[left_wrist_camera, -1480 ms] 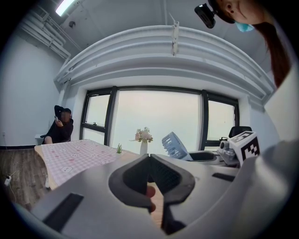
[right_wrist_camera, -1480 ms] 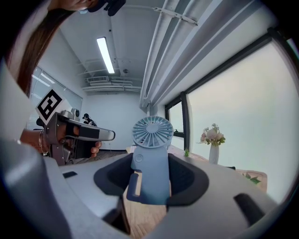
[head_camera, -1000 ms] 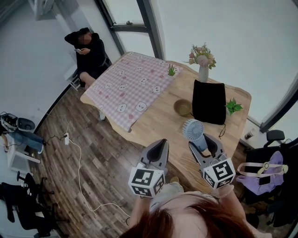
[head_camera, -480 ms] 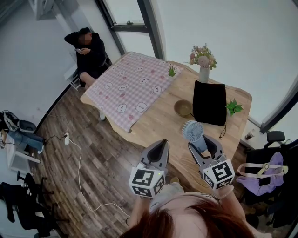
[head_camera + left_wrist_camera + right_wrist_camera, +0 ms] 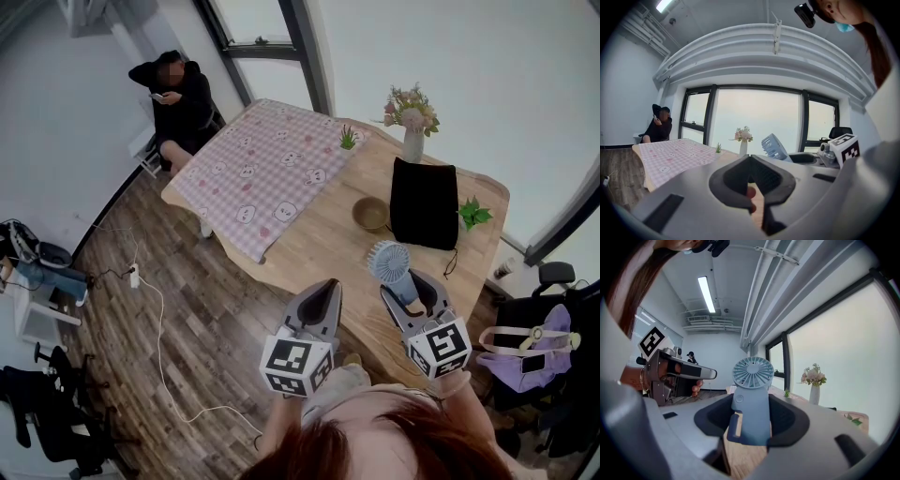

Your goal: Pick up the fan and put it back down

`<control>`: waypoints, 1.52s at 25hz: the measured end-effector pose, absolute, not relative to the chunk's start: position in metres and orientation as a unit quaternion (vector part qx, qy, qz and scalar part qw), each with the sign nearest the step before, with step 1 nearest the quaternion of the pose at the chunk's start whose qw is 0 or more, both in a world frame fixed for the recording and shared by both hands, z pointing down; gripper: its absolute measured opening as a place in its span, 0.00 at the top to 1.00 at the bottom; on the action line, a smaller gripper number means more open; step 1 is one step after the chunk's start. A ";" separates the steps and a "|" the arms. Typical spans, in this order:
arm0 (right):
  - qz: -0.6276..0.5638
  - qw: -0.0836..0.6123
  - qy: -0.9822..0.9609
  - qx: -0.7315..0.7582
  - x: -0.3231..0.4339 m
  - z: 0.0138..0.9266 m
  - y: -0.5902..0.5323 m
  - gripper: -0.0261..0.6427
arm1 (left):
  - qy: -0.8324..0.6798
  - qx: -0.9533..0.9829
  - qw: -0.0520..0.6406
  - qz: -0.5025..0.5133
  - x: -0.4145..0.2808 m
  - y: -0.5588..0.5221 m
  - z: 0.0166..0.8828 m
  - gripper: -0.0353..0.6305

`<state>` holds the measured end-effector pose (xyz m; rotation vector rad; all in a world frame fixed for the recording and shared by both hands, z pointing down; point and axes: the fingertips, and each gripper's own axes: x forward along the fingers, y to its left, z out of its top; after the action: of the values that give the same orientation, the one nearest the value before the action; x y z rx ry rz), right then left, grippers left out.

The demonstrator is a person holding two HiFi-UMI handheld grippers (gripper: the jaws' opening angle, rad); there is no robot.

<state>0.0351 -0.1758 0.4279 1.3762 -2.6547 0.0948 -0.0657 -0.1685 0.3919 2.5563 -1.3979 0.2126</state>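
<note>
At the table's near edge: the fan (image 5: 388, 259) is held upright, its handle caught between the jaws of the right gripper (image 5: 409, 286), with the table (image 5: 319, 239) wood showing below it.
Right gripper: clamped on the fan's handle - in the right gripper view the pads are seen pressed against both sides, with the round head (image 5: 753, 373) sticking up past the tips (image 5: 750, 404).
Left gripper: the left gripper (image 5: 328, 284) is closed up with nothing in it, its jaws met at the tips (image 5: 750, 159). It's parked just beside the right one and the fan isn't touched.
What's changed: pretty much nothing - compared with a second ago, fan and both grippers are found in nearly the same spots, and the grip looks the same.
What that means: probably a hold with the fan already taken. Whether the base is off the wood can't be made out, so lift vs. set-down can't be called.
Still to be done: the base has to be settled flat before the jaws are let go, or it could easily be tipped.
Nearby: the bowl (image 5: 371, 216) and the black bag (image 5: 422, 204) are left well behind the fan.
</note>
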 end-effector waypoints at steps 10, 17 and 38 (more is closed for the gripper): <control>0.033 0.104 -0.882 0.458 0.031 0.451 -0.179 0.64 | -0.473 0.870 0.114 0.075 -0.071 -0.171 0.397 0.93; 0.039 0.125 -0.880 0.456 0.029 0.467 -0.184 0.64 | -0.469 0.872 0.116 0.076 -0.071 -0.176 0.398 0.93; 0.075 0.203 -0.871 0.441 0.028 0.546 -0.189 0.64 | -0.465 0.873 0.122 0.086 -0.071 -0.185 0.407 0.93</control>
<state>0.0278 -0.1895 0.5464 1.2297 -2.4322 0.2094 -0.0709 -0.1853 0.4070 2.5464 -1.3575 0.2509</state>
